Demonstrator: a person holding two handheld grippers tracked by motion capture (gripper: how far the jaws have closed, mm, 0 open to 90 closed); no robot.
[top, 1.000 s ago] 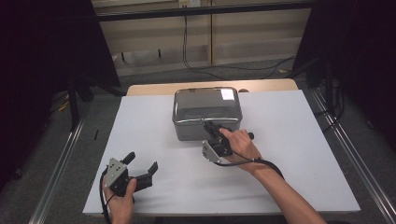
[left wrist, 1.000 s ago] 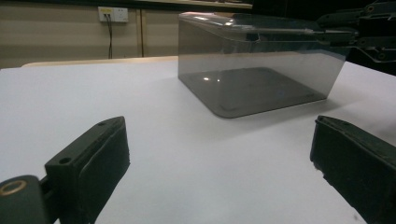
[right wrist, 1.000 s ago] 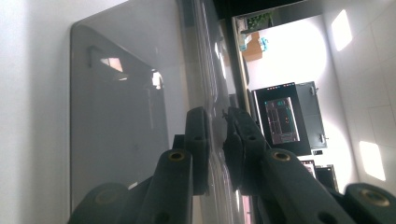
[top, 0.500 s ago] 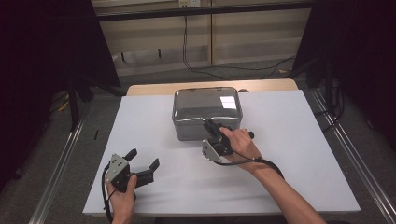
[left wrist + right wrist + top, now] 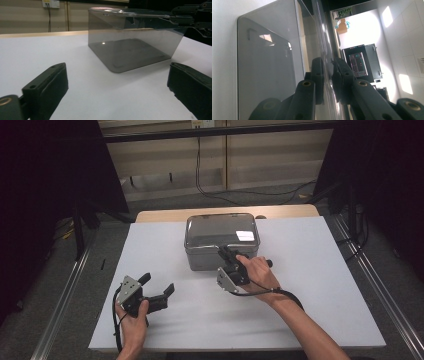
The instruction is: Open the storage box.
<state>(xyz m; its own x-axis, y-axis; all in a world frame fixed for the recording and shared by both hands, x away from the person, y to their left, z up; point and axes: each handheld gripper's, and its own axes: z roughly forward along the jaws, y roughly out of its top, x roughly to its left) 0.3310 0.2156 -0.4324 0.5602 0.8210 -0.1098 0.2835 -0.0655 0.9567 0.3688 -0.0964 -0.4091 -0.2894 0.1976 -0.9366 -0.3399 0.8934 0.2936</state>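
A smoky grey see-through box (image 5: 220,251) with a clear lid (image 5: 222,230) stands at the middle back of the white table (image 5: 310,285). My right gripper (image 5: 223,251) is turned on its side and shut on the lid's front edge; in the right gripper view its jaws (image 5: 328,72) pinch the thin lid rim (image 5: 322,37) beside the box wall (image 5: 267,62). My left gripper (image 5: 157,284) is held near the table's front left, open and holding nothing. In the left gripper view (image 5: 116,75) it faces the box (image 5: 132,47), well short of it, with the right gripper (image 5: 192,16) at the lid's corner.
White tabletop lies free around the box and between my hands. Metal rails (image 5: 65,305) run along both sides of the table. Behind the table a wooden strip (image 5: 165,215) borders it, and cables (image 5: 200,175) hang by the back wall.
My left hand has moved its open gripper a little forward and to the right, toward the box. The right gripper and the box have stayed where they were.
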